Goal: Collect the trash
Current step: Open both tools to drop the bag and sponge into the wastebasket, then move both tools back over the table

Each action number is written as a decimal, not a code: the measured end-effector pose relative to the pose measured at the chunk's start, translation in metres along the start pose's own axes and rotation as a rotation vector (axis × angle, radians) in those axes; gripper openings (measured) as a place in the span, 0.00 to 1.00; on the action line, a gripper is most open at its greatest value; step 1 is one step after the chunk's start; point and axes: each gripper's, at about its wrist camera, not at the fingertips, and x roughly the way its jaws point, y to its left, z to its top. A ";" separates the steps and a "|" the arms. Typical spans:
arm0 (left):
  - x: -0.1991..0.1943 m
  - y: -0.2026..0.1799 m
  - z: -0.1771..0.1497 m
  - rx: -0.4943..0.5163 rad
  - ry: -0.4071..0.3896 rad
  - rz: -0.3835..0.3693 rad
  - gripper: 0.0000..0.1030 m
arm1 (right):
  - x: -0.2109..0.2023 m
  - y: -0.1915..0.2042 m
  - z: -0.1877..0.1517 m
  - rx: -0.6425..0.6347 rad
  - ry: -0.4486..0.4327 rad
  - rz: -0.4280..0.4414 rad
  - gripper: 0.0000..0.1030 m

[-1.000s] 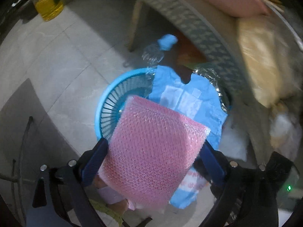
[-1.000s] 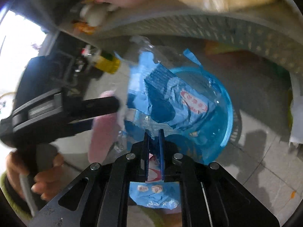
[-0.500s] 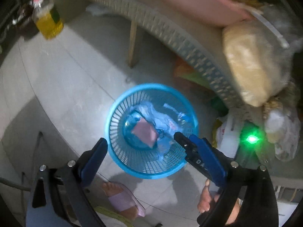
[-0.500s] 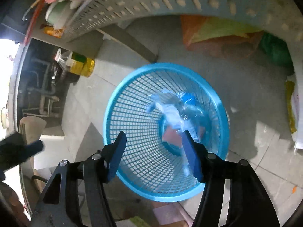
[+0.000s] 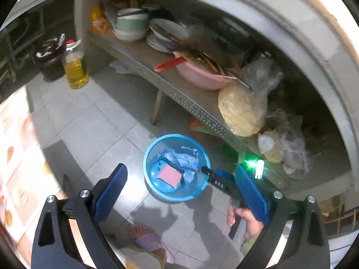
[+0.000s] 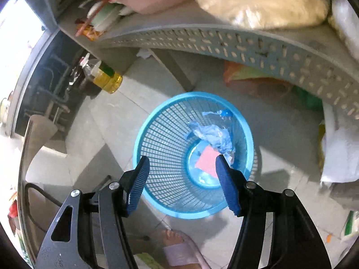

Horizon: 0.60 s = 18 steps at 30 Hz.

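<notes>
The left gripper (image 5: pixel 179 186) is seen wide apart and empty; a second ago the pink pad (image 5: pixel 169 176) was held in it. The right gripper (image 6: pixel 181 179), closed before, is also spread. The pad and blue wrappers (image 6: pixel 213 134) now lie in the basket (image 6: pixel 157 139).

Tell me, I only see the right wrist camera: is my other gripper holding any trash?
Observer: No. The left gripper is open, with nothing between its fingers.
Operator: What's farther along the shelf?
Observer: Stacked bowls, past the pink basin.
Operator: Can you see my right gripper from there?
Observer: Yes. The right gripper shows at the basket rim, with a hand on its handle.
</notes>
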 end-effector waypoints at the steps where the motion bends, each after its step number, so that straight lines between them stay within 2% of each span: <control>1: -0.012 0.003 -0.009 -0.004 -0.008 -0.001 0.91 | -0.007 0.005 -0.002 -0.013 -0.011 0.009 0.57; 4: -0.045 0.013 -0.034 -0.010 -0.046 0.016 0.91 | -0.026 0.022 -0.013 -0.068 -0.032 0.028 0.57; 7: -0.078 0.024 -0.061 -0.010 -0.105 0.049 0.92 | -0.046 0.047 -0.026 -0.144 -0.041 0.051 0.62; 11: -0.109 0.040 -0.095 -0.031 -0.170 0.095 0.92 | -0.076 0.080 -0.045 -0.248 -0.060 0.071 0.72; 18: -0.142 0.068 -0.140 -0.068 -0.200 0.157 0.94 | -0.124 0.130 -0.057 -0.350 -0.161 0.043 0.91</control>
